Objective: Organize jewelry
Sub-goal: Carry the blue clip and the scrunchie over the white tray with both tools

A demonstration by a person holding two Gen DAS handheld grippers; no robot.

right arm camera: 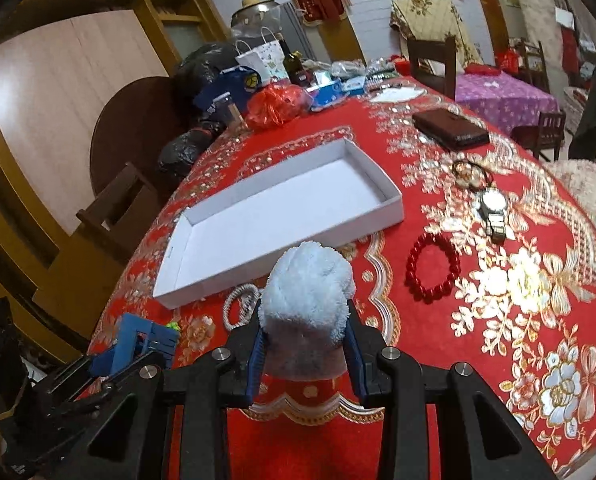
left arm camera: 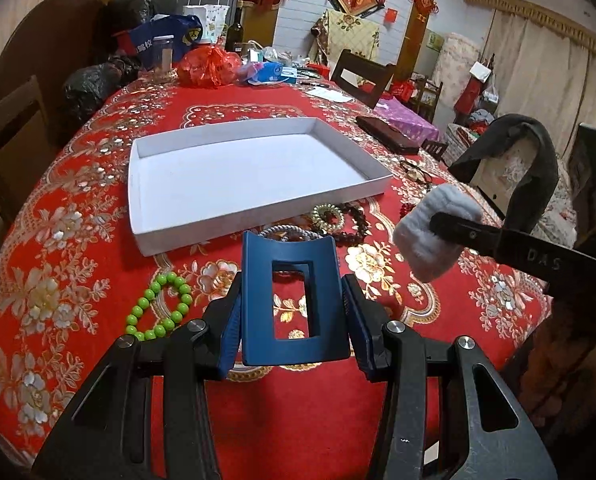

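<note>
My left gripper is shut on a blue rectangular hair claw clip, held above the red tablecloth. My right gripper is shut on a fluffy white scrunchie, which also shows at the right of the left wrist view as the white scrunchie. An empty white shallow box lies just beyond both grippers. A green bead bracelet, a gold ring-shaped piece, a dark bead bracelet, a red bead bracelet and a wristwatch lie on the cloth around it.
A dark wallet, eyeglasses, a rope bracelet and, at the far end, bags, a red bundle and a bottle sit on the table. Wooden chairs stand around it.
</note>
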